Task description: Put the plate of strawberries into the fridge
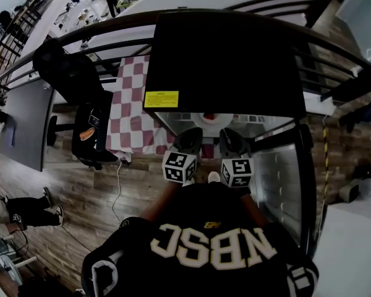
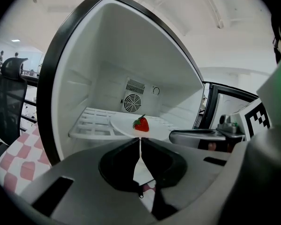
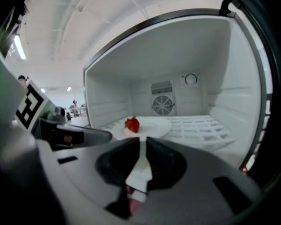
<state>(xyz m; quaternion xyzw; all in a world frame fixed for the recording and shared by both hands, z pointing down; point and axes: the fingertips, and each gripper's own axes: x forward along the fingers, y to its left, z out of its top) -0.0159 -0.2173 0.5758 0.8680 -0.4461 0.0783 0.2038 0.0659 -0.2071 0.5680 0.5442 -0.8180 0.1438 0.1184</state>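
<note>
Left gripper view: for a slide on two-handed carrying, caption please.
Left gripper shut on the rim of a white plate with one strawberry, at the wire shelf inside the open fridge.

Inside, the fridge (image 2: 103, 64) looks like smooth white plastic. The plate (image 2: 124, 125) is white and smooth, and the strawberry (image 2: 141, 124) has a shiny skin. The floor (image 1: 80, 197) is of wood planks.

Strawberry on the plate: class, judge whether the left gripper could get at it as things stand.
Probably not yet: nothing stands between the left gripper and the strawberry, but its jaws are shut on the rim of the plate, so it must let go first.
</note>
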